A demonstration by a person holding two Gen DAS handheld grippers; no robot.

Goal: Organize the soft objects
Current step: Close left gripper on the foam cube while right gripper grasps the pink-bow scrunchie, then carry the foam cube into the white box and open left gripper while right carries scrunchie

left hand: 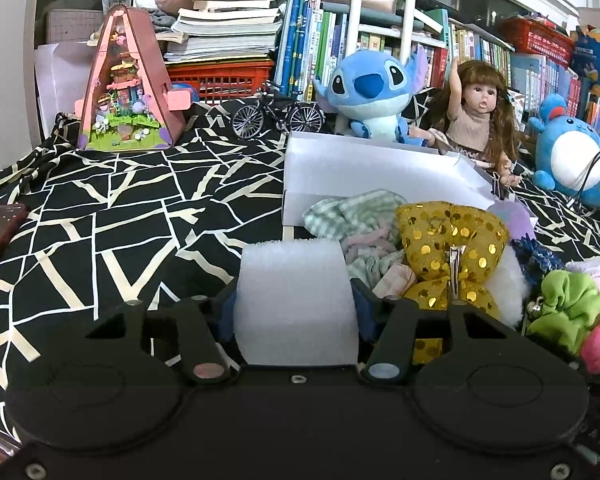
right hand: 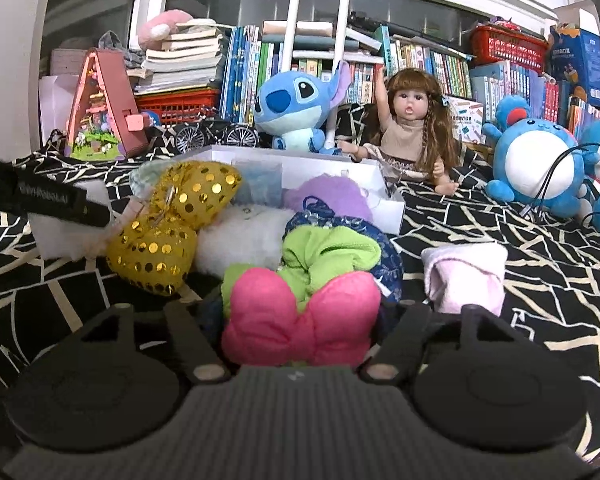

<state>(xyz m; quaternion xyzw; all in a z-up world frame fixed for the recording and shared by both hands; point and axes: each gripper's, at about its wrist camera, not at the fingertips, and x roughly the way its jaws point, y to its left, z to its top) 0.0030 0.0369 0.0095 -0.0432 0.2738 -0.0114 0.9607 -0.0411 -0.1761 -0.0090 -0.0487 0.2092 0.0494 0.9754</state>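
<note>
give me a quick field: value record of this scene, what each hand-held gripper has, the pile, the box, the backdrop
surface: black cloth with cream line pattern
left hand-held gripper: closed on white foam block
right hand-held gripper: closed on pink plush bow
pile: gold sequin bow, green scrunchie, white fluffy piece, blue patterned fabric
apart from pile: pale pink folded cloth
box: white box, open, behind pile
backdrop: blue plush, doll, books
</note>
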